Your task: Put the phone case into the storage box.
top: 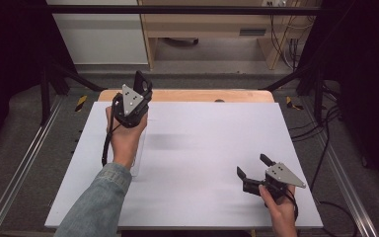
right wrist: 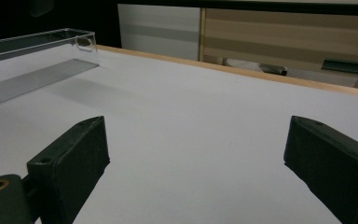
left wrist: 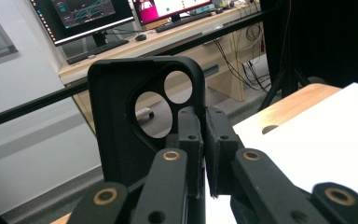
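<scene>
Between the closed jaws of the left gripper [left wrist: 204, 140], a black phone case [left wrist: 121, 121] is pinched by its edge and held upright above the table's [top: 202, 148] far left corner; the step looks like carrying it. The right gripper [top: 252, 170] rests near the front right, jaws wide and empty; setting the case down next, perhaps by the clear tray [right wrist: 32, 65], calls for a level, slow descent.

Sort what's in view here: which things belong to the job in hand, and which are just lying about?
In the job:
- black phone case, clamped upright in the left tool
- clear plastic tray on the white table
- right tool, open and holding nothing, low over the table

Lying about:
- monitors and keyboards on the desk behind
- loose cables beside the table
</scene>
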Demonstrator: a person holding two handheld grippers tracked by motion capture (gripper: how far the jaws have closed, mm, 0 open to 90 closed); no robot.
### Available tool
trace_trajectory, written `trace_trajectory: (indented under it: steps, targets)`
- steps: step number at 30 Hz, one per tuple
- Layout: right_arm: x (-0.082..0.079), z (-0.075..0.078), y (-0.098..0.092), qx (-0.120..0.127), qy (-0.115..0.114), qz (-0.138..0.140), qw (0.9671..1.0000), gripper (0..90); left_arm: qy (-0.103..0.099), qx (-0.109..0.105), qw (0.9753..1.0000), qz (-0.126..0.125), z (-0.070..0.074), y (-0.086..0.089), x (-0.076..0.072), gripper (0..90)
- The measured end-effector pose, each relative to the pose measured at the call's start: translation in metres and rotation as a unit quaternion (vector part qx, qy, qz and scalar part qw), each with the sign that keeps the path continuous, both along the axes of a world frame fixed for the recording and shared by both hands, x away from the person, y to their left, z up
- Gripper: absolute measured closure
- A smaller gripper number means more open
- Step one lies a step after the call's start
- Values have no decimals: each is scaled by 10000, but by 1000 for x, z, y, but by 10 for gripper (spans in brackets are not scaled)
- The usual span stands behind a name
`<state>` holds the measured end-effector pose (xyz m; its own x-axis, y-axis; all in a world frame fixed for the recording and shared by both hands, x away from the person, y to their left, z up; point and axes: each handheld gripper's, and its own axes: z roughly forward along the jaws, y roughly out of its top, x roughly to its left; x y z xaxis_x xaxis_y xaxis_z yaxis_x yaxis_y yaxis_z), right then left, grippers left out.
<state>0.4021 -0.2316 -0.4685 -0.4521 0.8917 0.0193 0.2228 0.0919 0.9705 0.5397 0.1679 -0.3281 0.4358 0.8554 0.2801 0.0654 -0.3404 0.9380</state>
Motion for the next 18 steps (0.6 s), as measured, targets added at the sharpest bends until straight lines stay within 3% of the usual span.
trace_trajectory:
  steps: [18]
  targets:
    - [-1,0,-7,-9,-210,-228,9995,73,66,-422,9990,152,3,6,13,856]
